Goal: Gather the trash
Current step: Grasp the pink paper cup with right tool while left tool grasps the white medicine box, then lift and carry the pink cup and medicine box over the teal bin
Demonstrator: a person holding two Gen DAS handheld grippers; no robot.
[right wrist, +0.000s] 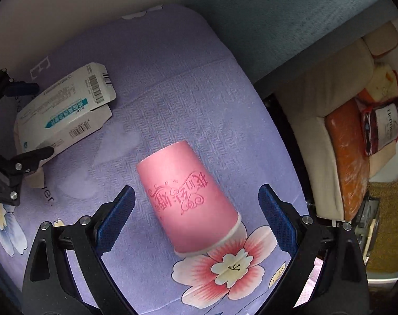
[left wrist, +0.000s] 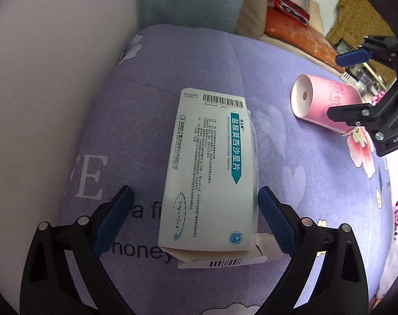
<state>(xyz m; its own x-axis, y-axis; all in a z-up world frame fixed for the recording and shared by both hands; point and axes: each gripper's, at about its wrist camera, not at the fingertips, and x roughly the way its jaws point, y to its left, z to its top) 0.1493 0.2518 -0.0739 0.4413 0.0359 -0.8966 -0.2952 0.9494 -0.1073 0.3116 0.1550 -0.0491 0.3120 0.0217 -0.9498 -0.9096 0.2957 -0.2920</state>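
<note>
On the soft purple bed cover (left wrist: 199, 60), the flattened medicine box (left wrist: 209, 168) lay between the left hand-held gripper (left wrist: 195, 219), fingers apart; squeezing could crumple it. The pink paper cup (right wrist: 188, 197) lay sideways between the right hand-held gripper (right wrist: 196, 219), equally spread, and might roll away.

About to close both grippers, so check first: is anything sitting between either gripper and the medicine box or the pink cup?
Nothing visible does. The left gripper is open with the medicine box already between its fingers; the right gripper is open around the pink paper cup, lying on its side on the purple cushion.
</note>
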